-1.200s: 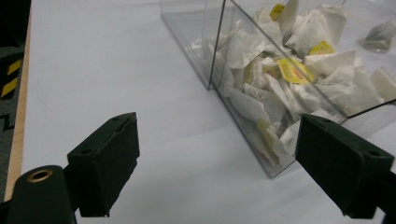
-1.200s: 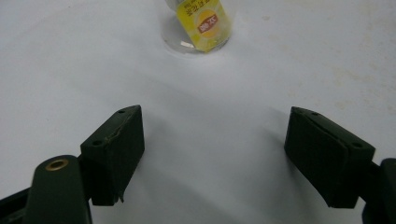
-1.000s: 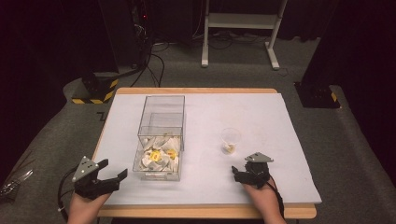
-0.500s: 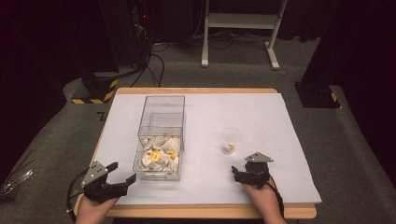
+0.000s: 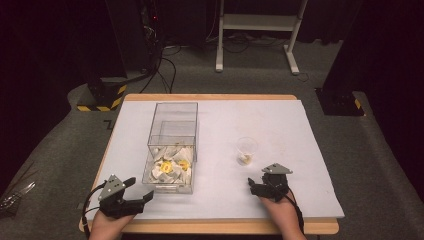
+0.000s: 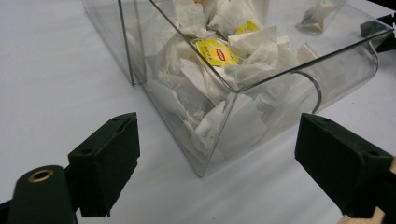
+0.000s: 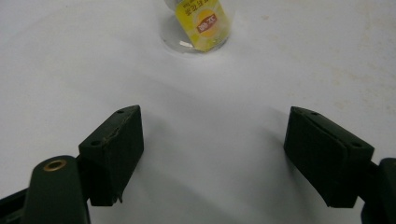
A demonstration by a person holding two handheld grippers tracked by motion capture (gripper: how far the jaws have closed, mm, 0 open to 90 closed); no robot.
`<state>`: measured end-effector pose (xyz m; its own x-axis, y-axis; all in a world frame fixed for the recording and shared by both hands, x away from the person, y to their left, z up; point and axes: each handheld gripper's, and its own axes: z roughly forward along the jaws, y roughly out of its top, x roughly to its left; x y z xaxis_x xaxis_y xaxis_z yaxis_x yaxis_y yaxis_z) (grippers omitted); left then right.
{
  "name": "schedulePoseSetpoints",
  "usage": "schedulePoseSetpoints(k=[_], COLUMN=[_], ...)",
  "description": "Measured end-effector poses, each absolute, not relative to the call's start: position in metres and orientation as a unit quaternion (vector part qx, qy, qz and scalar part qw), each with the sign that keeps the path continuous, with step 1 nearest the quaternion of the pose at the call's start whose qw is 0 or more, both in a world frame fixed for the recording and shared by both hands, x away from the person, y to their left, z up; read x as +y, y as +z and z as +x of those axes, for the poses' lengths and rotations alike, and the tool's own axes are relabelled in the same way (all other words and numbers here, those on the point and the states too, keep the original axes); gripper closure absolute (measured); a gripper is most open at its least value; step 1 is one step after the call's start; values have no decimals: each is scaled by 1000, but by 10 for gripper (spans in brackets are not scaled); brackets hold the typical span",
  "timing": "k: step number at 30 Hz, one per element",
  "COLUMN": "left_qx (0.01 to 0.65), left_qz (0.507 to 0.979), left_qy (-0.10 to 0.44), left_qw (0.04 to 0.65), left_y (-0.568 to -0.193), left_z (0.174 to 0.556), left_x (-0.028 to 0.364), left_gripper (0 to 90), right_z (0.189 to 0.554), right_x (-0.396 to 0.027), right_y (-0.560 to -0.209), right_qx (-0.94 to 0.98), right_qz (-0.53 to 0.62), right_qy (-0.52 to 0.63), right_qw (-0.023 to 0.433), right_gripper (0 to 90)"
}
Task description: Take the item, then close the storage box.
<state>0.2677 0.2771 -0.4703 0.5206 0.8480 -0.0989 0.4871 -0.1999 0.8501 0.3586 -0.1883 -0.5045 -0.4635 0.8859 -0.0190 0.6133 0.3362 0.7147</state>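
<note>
Tools first: the left tool [image 5: 131,194] sits at the near left corner of the table [image 5: 310,150], jaws spread wide with nothing between them, aimed at the near corner of the clear box [image 5: 172,150]. In the left gripper view that corner [image 6: 205,168] stands between the two pads but well clear of both, so nothing is gripped yet; the wide spread looks meant to leave room either to straddle the box wall or to reach over it. The right tool [image 5: 257,187] lies low over the table at the near right, jaws likewise wide and empty. It points at the cup [image 5: 246,150], which stands ahead of it, near but apart. The right gripper view shows a yellow-tagged tea bag [image 7: 203,23] already inside that cup.

The box lies toward the left of the table, its near half heaped with tea bags [image 5: 170,167], some showing yellow tags [image 6: 215,51]. Its open top faces up, which leaves the bags reachable from above. Box and cup sit well apart, one in front of each hand, so I judge the work to be moving bags from box to cup, with the left tool placed to pick or steady and the right waiting by the cup.
</note>
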Motion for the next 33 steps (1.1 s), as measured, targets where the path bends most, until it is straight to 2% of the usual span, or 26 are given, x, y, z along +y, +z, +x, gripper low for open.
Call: schedulePoseSetpoints(k=[5, 15, 33], left_qx=[442, 436, 445], left_qz=[748, 735, 726], left_qy=[208, 239, 257], left_qw=[449, 461, 457], left_y=[-474, -475, -478], left_z=[268, 268, 270], left_x=[272, 265, 257], left_gripper=[168, 309, 335], right_z=[359, 359, 359], right_x=[-188, -188, -188], right_y=[-505, -505, -505], right_qx=[790, 791, 791], right_qz=[474, 473, 473], right_qy=[327, 327, 327], right_qw=[208, 209, 209], right_gripper=[200, 200, 200])
